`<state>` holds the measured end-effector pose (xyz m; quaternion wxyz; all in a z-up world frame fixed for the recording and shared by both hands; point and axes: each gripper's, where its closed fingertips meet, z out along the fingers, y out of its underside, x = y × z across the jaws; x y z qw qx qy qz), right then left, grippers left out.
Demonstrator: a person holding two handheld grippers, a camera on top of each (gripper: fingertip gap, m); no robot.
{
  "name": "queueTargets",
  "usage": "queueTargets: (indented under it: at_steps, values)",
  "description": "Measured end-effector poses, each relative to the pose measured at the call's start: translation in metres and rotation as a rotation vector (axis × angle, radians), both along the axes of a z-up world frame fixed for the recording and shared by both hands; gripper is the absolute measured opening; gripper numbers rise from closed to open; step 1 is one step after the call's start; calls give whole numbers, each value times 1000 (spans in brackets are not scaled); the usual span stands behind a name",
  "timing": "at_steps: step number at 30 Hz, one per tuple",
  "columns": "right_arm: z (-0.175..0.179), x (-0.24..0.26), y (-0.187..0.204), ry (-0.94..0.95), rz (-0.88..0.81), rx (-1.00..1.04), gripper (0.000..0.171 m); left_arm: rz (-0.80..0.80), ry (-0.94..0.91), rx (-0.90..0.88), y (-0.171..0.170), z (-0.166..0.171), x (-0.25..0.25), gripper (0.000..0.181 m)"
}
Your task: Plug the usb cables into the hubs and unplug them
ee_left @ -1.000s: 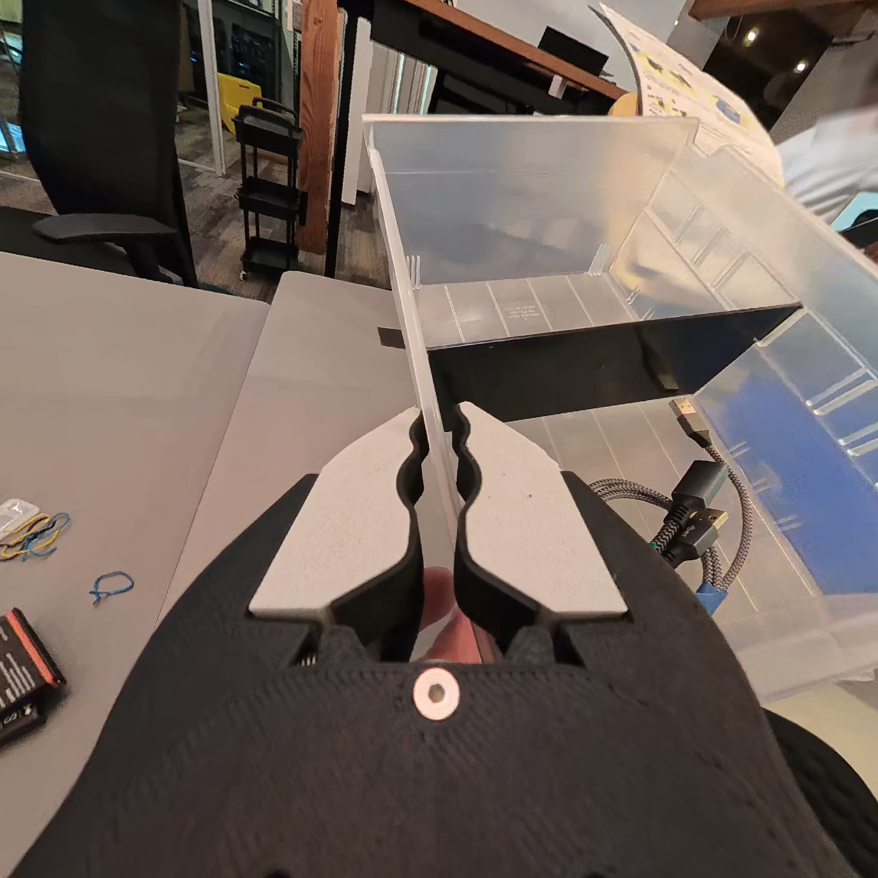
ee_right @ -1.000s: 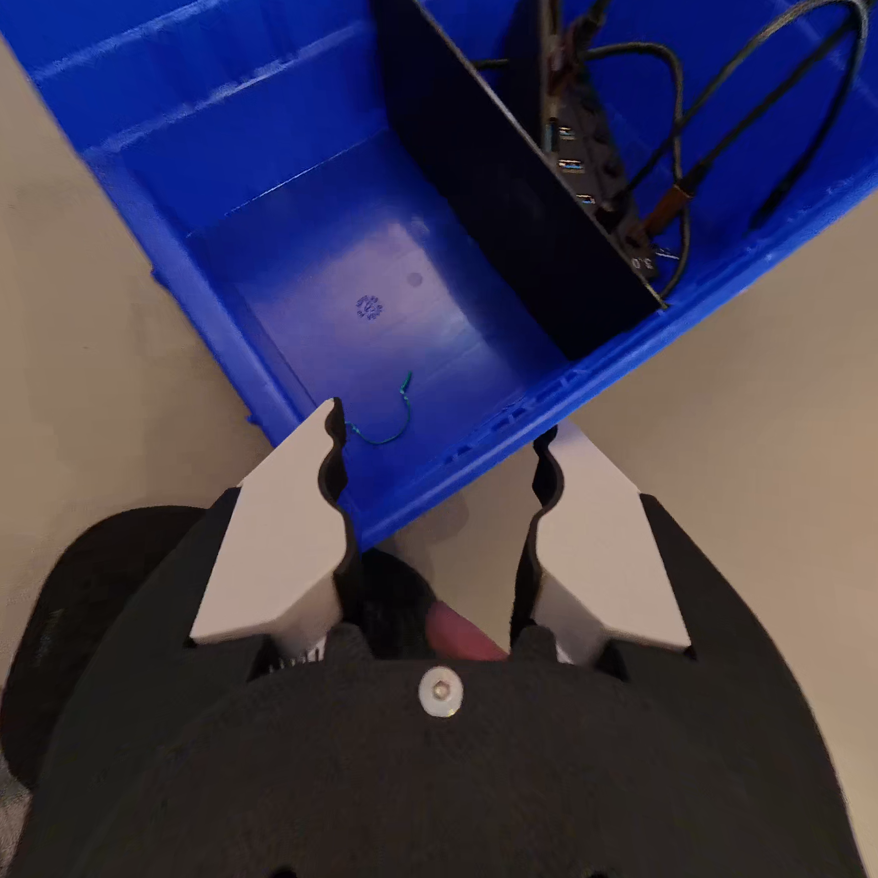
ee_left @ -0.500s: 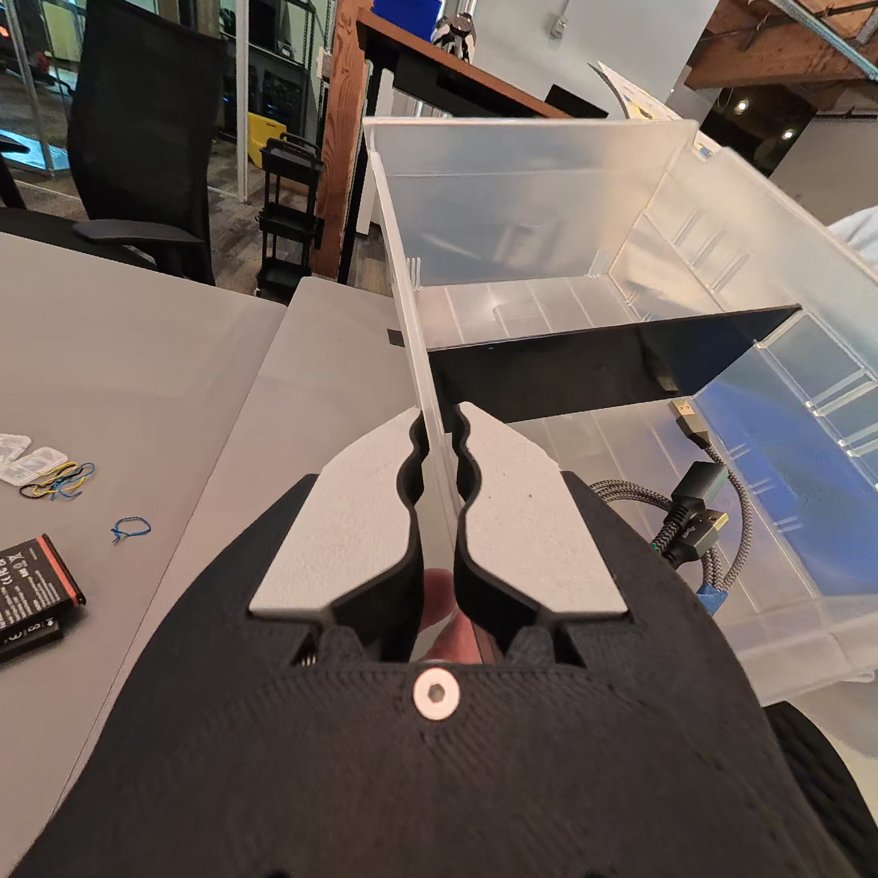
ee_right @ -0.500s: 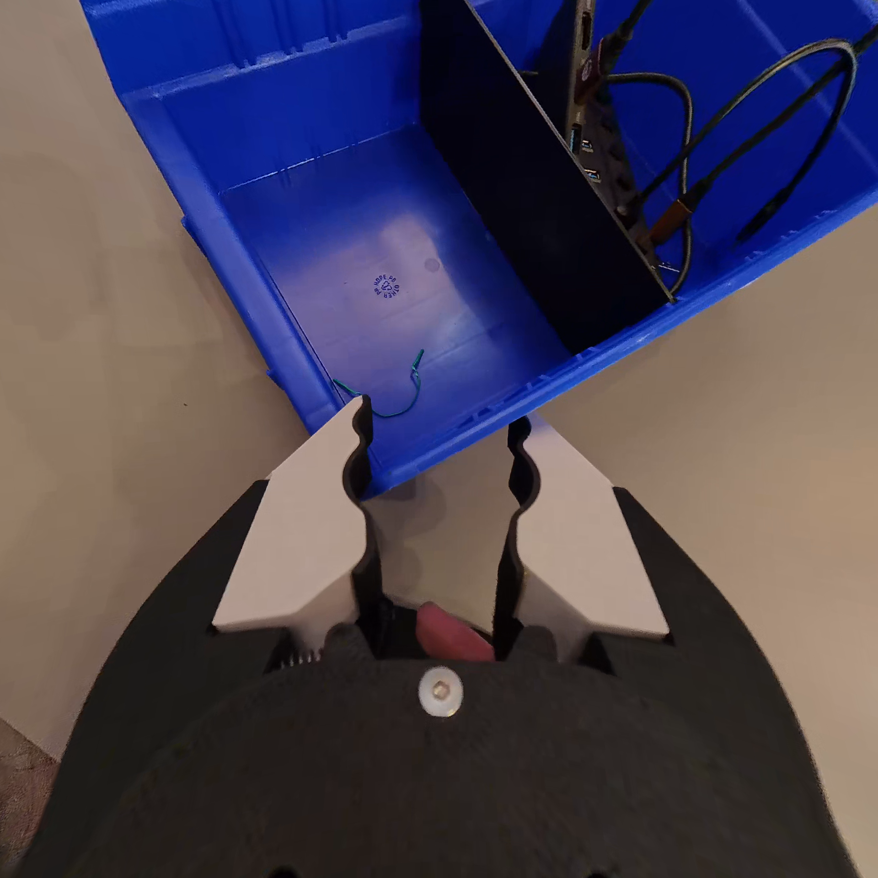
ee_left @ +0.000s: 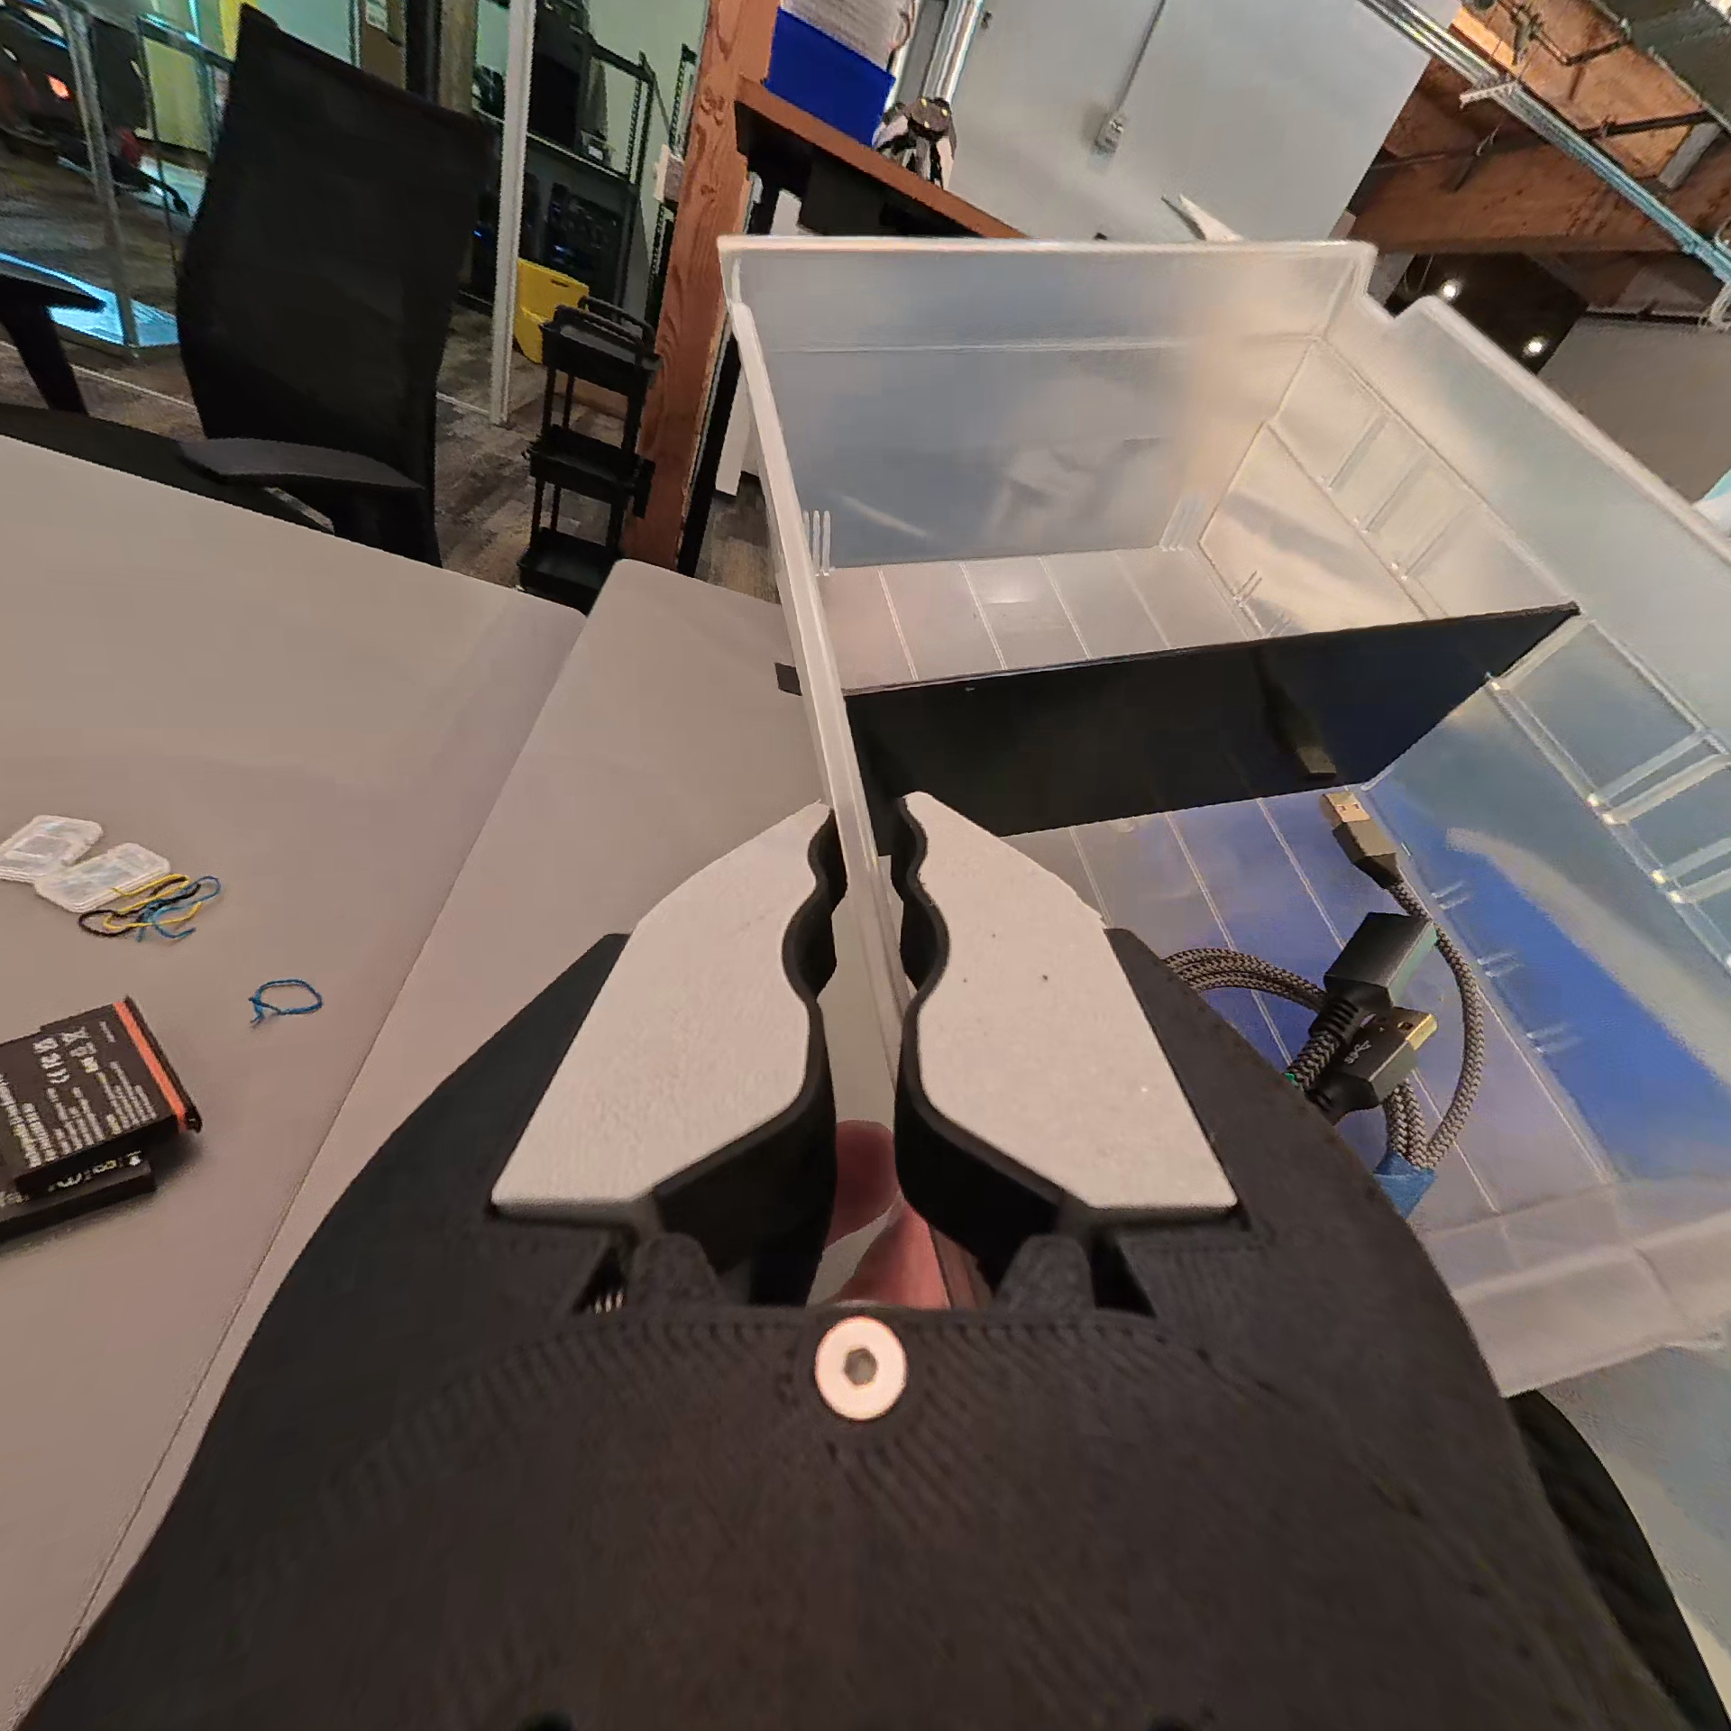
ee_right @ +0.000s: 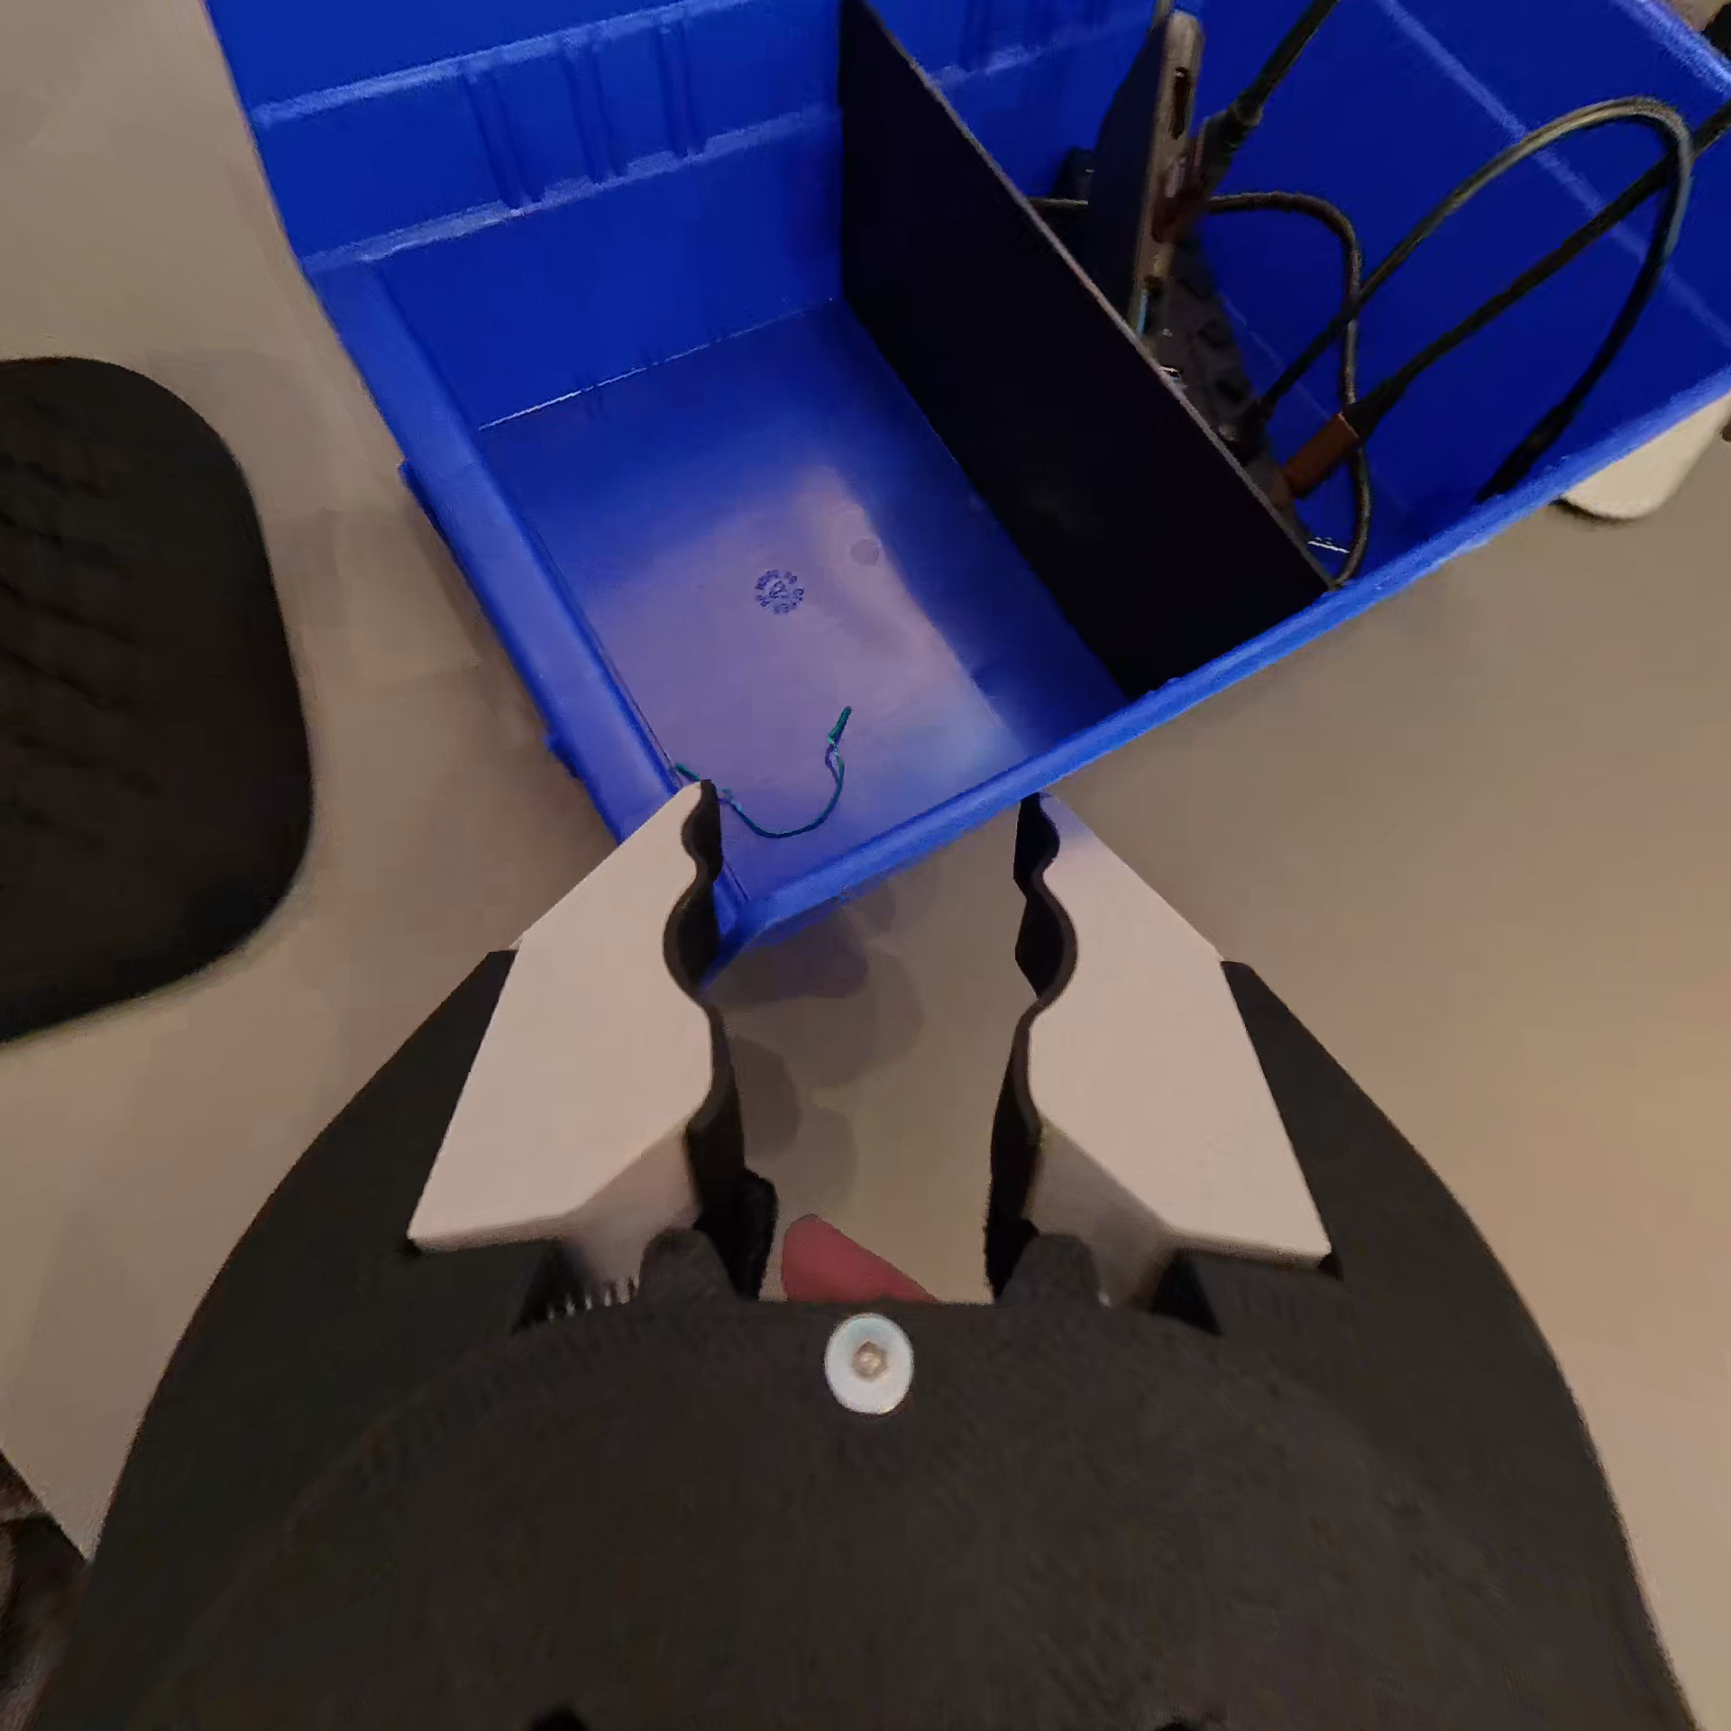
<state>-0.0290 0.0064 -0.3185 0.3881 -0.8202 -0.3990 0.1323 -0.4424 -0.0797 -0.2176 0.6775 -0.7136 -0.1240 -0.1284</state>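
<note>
My left gripper [ee_left: 862,815] is shut on the left side wall [ee_left: 813,656] of a clear plastic bin [ee_left: 1030,375]. A black divider [ee_left: 1171,721] splits the bin. Braided USB cables [ee_left: 1358,1030] lie coiled in its near compartment, with one plug [ee_left: 1353,824] pointing at the divider. My right gripper [ee_right: 866,806] is open and empty over the table, at the near corner of a blue bin [ee_right: 562,234]. A black divider [ee_right: 1030,393] crosses this bin. Behind it stand USB hubs [ee_right: 1161,187] with black cables [ee_right: 1499,215] plugged in.
A green twist tie [ee_right: 806,806] lies in the blue bin's near compartment. A black padded object [ee_right: 122,702] is to its left. On the grey table lie black batteries [ee_left: 84,1096], rubber bands [ee_left: 150,904] and small clear cases [ee_left: 56,848]. An office chair [ee_left: 309,281] stands beyond.
My right gripper's jaws have narrowed and it has drawn back from the blue bin's corner. My left gripper keeps its hold on the clear wall and has shifted a little over the table.
</note>
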Motion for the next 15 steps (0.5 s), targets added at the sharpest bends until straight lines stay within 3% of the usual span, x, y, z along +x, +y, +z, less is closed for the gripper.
queueTargets:
  at_steps: [10, 15]
  values:
    - [2, -86, 12, 46, 42, 19, 66, 62, -1, 39, -18, 13, -32, 8]
    - [1, -130, 16, 71, 85, 5, 76, 86, -7, 52, -24, 16, -44, 8]
